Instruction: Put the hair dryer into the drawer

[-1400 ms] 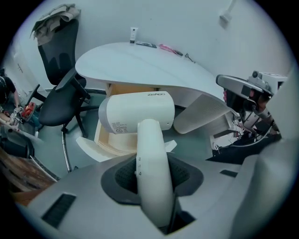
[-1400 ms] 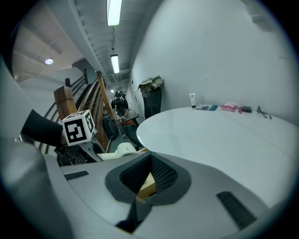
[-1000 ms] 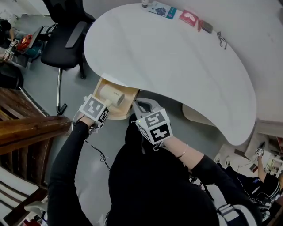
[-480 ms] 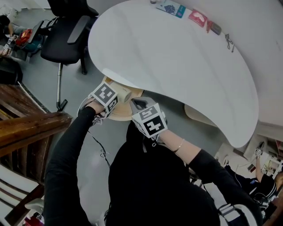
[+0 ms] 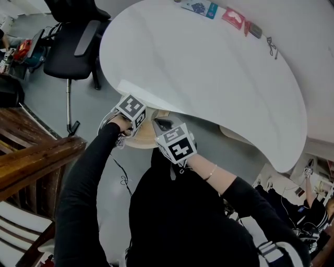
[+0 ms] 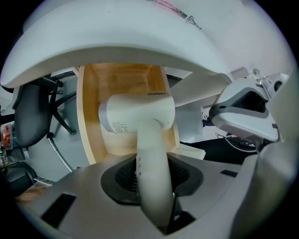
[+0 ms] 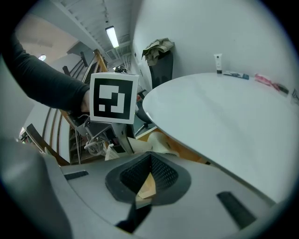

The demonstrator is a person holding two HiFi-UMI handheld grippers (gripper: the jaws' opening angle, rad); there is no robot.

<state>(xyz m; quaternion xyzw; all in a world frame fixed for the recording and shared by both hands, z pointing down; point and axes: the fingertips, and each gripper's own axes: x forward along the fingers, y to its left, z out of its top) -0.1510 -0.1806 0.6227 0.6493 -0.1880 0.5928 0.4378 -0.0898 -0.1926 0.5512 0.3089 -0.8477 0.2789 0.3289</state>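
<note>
The white hair dryer (image 6: 135, 114) hangs over the open wooden drawer (image 6: 88, 112), barrel lying crosswise, just under the table's edge. My left gripper (image 6: 152, 182) is shut on its handle. In the head view the left gripper (image 5: 139, 120) reaches under the white table (image 5: 209, 68), which hides the dryer. The drawer (image 5: 140, 141) sticks out below it. My right gripper (image 5: 160, 123) hovers at the drawer's front right. In the right gripper view its jaws (image 7: 142, 186) are drawn together, with a sliver of wood colour in the slit. The dryer (image 7: 161, 144) and drawer (image 7: 191, 156) lie beyond.
A black office chair (image 5: 73, 47) stands left of the table. A dark wooden railing (image 5: 42, 156) runs at the near left. Small packets (image 5: 201, 8) and a red item (image 5: 232, 18) lie along the table's far edge.
My left gripper has carried the hair dryer forward and down over the drawer, so the table now hides it in the head view. The right gripper has shifted slightly toward the drawer.
</note>
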